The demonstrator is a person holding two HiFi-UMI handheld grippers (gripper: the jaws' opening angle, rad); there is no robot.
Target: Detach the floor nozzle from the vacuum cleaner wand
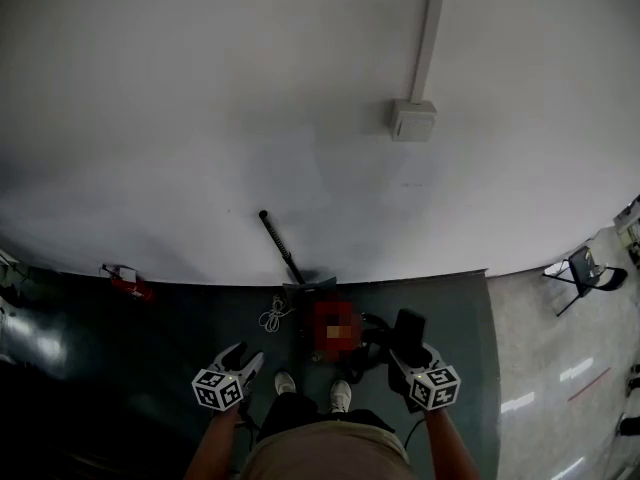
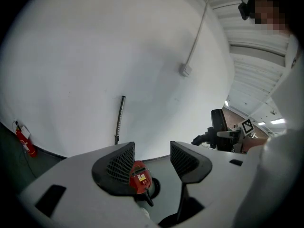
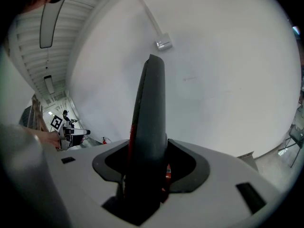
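Wand (image 1: 279, 244) propped against the white wall (image 1: 200, 98), bottom end down at a grey piece (image 1: 310, 288) on the floor (image 1: 180, 318) behind the red vacuum (image 1: 333, 330) — maybe the nozzle, too small to call.
Got the right claw (image 1: 408, 356) pinching a dark flat slab (image 3: 149, 127) with a red edge, and the left claw (image 1: 245, 356) spread with nothing in it. Can't call that slab the nozzle either. Worth watching: thin edge-on pinch, so could twist or slide out on a jerk — and easy to bump the leaning wand and send it skating down the wall.
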